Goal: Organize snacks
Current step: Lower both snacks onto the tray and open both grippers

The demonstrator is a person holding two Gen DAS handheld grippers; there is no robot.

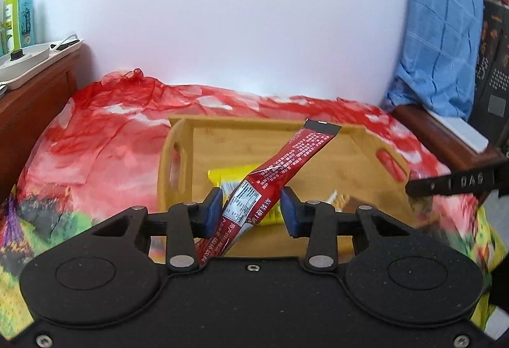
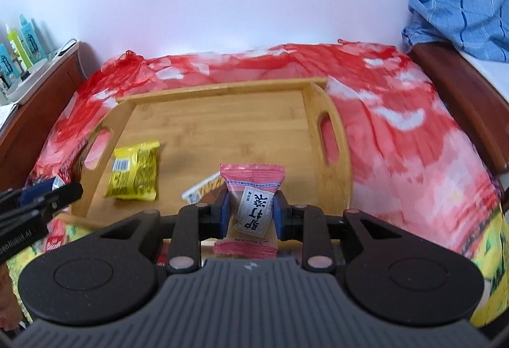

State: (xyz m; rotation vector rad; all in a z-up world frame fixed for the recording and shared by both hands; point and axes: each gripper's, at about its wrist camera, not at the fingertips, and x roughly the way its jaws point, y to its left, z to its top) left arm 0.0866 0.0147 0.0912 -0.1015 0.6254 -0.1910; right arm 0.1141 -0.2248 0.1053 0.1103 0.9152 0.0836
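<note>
My left gripper (image 1: 251,208) is shut on a long red snack stick (image 1: 280,166), which slants up and right over the near edge of the bamboo tray (image 1: 359,154). My right gripper (image 2: 249,211) is shut on a pink wrapped snack (image 2: 254,198), held just over the tray's near edge (image 2: 334,176). A yellow snack packet (image 2: 135,171) lies in the tray at the left; it also shows in the left wrist view (image 1: 235,177). A brown and white snack (image 2: 203,185) lies in the tray behind the pink one. The left gripper's tip shows at the left of the right wrist view (image 2: 41,193).
The tray sits on a red, pink and yellow cloth (image 2: 413,141) over a bed. Wooden bed frames (image 2: 461,93) run along both sides. A white tray with bottles (image 1: 19,30) stands at far left. A blue blanket (image 1: 445,30) hangs at right. A white wall is behind.
</note>
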